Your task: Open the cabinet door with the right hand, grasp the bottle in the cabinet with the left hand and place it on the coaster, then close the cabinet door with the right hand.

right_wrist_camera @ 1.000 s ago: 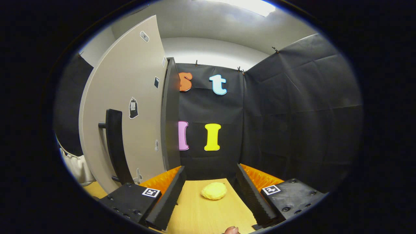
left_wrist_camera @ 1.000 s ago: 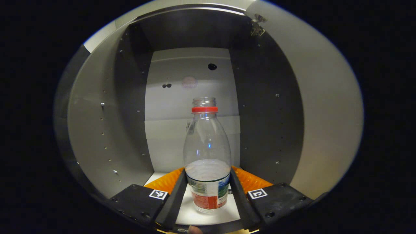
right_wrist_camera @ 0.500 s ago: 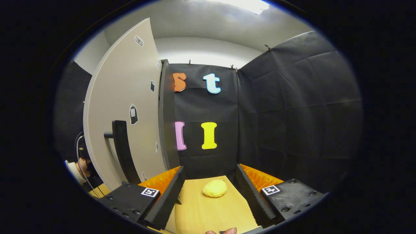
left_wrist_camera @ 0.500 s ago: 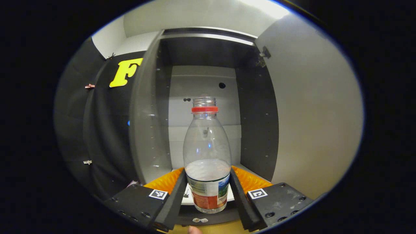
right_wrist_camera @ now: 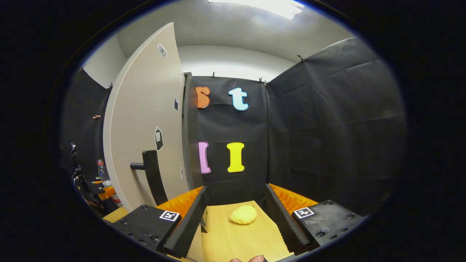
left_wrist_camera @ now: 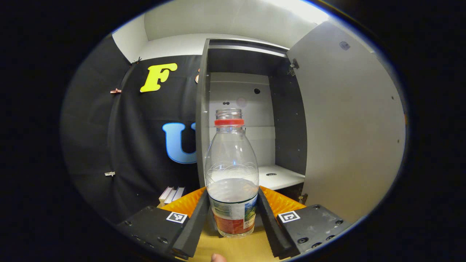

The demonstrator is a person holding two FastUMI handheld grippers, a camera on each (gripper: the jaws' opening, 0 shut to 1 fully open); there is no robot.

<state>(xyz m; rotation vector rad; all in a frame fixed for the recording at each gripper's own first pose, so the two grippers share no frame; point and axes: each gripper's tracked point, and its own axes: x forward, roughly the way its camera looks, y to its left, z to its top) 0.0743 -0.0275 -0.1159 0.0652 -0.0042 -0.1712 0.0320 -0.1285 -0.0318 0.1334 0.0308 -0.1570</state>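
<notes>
A clear, capless plastic bottle (left_wrist_camera: 232,171) with a red neck ring, a red and green label and some water stands upright between the fingers of my left gripper (left_wrist_camera: 232,194), which is shut on its lower body. It hangs in front of the open cabinet (left_wrist_camera: 287,120), outside it and over the wooden table (left_wrist_camera: 236,249). The cabinet door (left_wrist_camera: 349,127) is swung open to the right. In the right gripper view my right gripper (right_wrist_camera: 235,191) is open and empty, just right of the door (right_wrist_camera: 145,120) and its black handle (right_wrist_camera: 153,178). The bottle (right_wrist_camera: 102,169) appears small at the far left there.
A yellow lumpy object (right_wrist_camera: 244,214) lies on the wooden table (right_wrist_camera: 233,240) ahead of my right gripper. The cabinet's white shelf (left_wrist_camera: 278,176) is bare. Some white flat items (left_wrist_camera: 171,194) lie on the table left of the cabinet. Black cloth walls close the booth.
My left gripper has drawn the bottle back out of the cabinet and turned left, so the wall left of the cabinet shows. The right gripper has backed slightly from the door.
</notes>
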